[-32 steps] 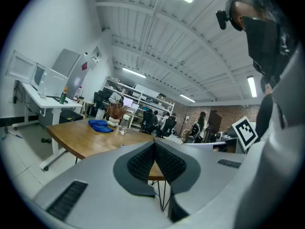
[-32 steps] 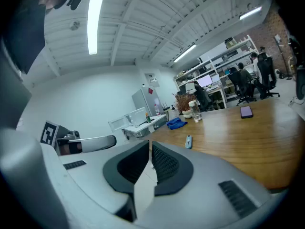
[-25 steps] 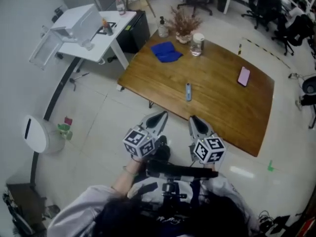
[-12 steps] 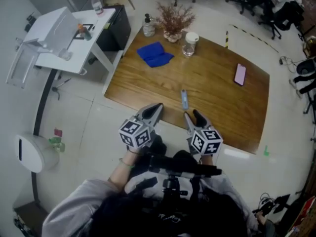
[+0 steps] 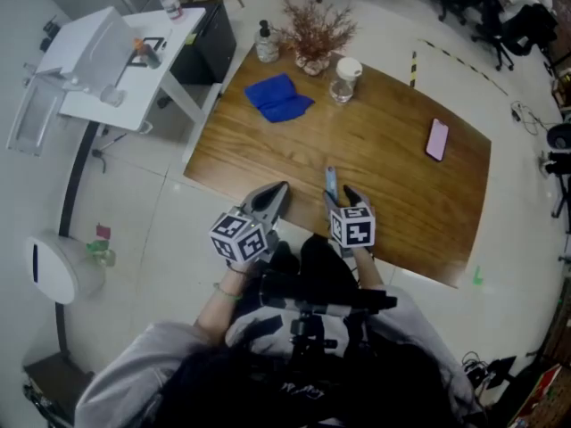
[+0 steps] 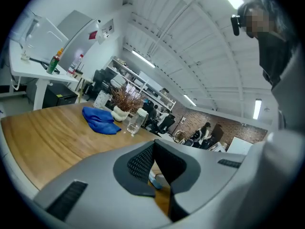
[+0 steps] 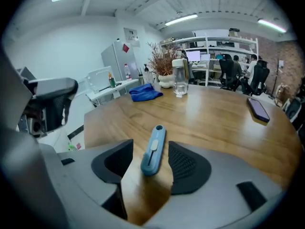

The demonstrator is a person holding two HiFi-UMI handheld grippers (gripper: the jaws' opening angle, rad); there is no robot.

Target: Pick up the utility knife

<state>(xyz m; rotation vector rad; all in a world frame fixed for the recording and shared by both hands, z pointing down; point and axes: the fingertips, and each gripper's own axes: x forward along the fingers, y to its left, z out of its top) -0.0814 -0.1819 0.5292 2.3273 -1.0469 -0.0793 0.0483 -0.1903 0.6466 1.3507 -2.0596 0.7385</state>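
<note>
The light-blue utility knife (image 7: 153, 149) lies flat on the wooden table (image 5: 393, 176) near its front edge, pointing away from me. My right gripper (image 7: 151, 147) reaches down over the knife (image 5: 331, 182). Its jaws are opening and stand on either side of the handle, with the pads clear of it. In the head view the right gripper (image 5: 342, 196) covers the knife's near end. My left gripper (image 5: 275, 191) hovers at the table's front edge, left of the knife. It is shut and empty, and its pads meet at the tips (image 6: 153, 144).
At the table's far side lie a blue cloth (image 5: 279, 96), a lidded glass jar (image 5: 343, 78), a vase of dried twigs (image 5: 312, 38) and a pump bottle (image 5: 265, 43). A pink phone (image 5: 437, 139) lies far right. A white side table (image 5: 107, 61) stands to the left.
Both grippers moved forward to the table. The right one dropped over the knife and its jaws spread from nearly closed to wide.
</note>
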